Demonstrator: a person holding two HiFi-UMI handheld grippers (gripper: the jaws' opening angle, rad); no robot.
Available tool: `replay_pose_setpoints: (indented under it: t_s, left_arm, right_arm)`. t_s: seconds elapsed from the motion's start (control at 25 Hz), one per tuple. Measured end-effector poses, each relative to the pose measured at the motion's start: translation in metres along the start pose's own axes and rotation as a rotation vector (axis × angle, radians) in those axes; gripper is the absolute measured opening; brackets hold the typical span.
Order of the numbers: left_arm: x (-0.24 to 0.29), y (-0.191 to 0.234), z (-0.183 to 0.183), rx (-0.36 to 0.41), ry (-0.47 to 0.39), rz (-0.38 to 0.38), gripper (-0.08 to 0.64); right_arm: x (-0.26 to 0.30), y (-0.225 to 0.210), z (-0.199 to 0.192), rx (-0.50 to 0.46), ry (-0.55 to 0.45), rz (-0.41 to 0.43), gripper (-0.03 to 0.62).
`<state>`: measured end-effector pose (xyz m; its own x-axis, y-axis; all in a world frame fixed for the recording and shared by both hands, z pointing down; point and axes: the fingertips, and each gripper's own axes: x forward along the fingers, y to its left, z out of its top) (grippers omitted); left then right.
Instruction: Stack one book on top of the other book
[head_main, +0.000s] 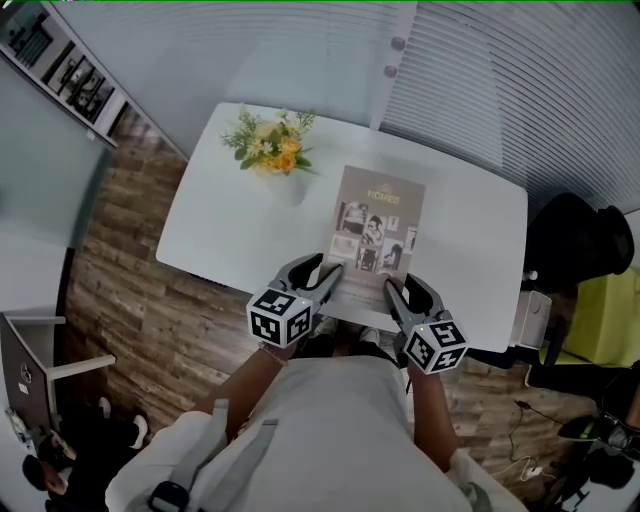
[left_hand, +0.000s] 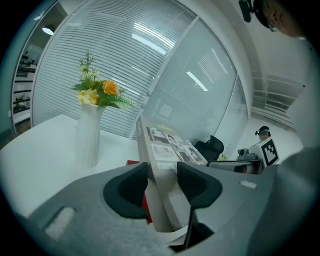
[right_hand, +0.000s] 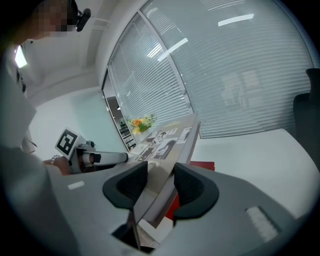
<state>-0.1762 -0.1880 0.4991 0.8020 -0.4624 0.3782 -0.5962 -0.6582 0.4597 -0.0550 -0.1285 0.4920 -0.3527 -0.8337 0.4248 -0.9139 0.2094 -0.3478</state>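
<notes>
Two grippers, one book. The left gripper (head_main: 322, 272) and the right gripper (head_main: 402, 290) each clamp the near short edge of the grey-beige hardback book with a photo-grid cover (head_main: 375, 228), left at its near-left corner, right at its near-right. In each gripper view the jaws stand wide but the pads press on cover and underside, so both are gripping a thick edge and neither is empty.

The book's long axis runs straight away from the person, toward the blinds. Its near edge is raised and the cover slopes in both gripper views.

The flat red book (left_hand: 133, 163) lies directly underneath. It shows below the held book's left side in the left gripper view and below its right side in the right gripper view. In the head view the held book covers it.

My read: target is below, not off to one side, and both hands are equally near. The next move is a level lowering.

The white vase of yellow and orange flowers (head_main: 277, 160) stands left of the book, apart from it, on the white table (head_main: 470, 250).
</notes>
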Motion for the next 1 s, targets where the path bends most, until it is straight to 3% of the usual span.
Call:
replay_pose_setpoints:
  t_s: [0.52, 1.0]
  left_arm:
    - [0.016, -0.017, -0.003, -0.013, -0.007, 0.021, 0.189]
    - [0.041, 0.009, -0.020, -0.022, 0.048, 0.045, 0.189]
  right_arm:
    - [-0.011, -0.021, 0.004, -0.016, 0.008, 0.017, 0.170]
    - [0.020, -0.043, -0.017, 0.042, 0.055, 0.026, 0.170]
